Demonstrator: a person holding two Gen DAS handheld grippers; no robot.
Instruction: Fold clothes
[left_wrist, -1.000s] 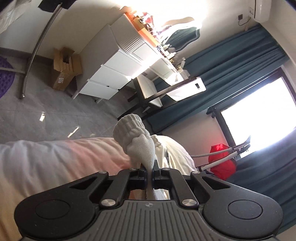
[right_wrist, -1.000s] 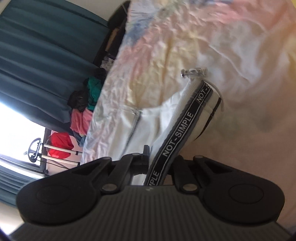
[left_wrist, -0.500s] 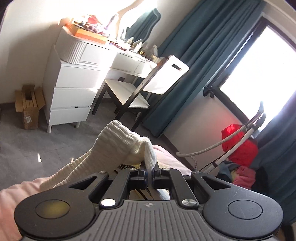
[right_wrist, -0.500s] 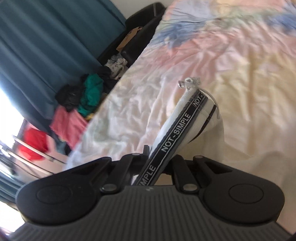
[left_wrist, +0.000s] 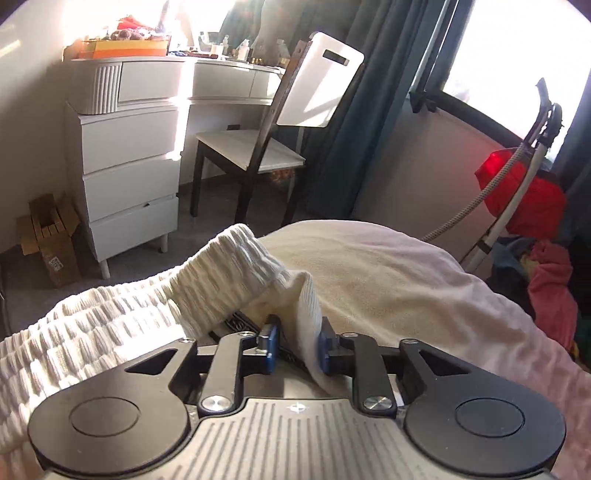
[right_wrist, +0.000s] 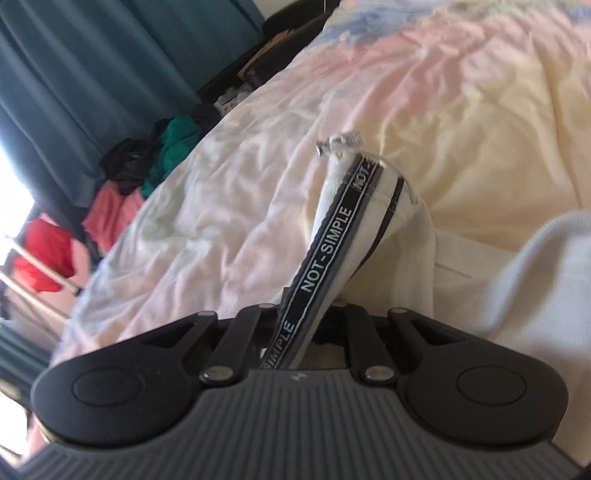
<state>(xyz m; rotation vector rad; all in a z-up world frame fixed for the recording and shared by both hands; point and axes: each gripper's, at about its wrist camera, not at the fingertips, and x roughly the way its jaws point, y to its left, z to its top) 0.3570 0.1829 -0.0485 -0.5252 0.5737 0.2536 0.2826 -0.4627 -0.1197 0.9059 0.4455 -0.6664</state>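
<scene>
- At six o'clock over the bed (right_wrist: 461, 110), left gripper (left_wrist: 295, 349) parted, ribbed cuff (left_wrist: 236, 273) draped loose between: may slip, unfolding.
- Right gripper (right_wrist: 306, 328) clamped on lettered band (right_wrist: 325, 240): tugging risks skewing the white garment (right_wrist: 535, 280).

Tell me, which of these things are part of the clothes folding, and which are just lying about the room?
Part of the job:
- white knit garment
- its NOT-SIMPLE band
- left gripper, open around the ribbed cuff
- right gripper, shut on the band
- bed sheet

Just lying about:
- white chair
- drawer unit
- clothes pile
- cardboard box
</scene>
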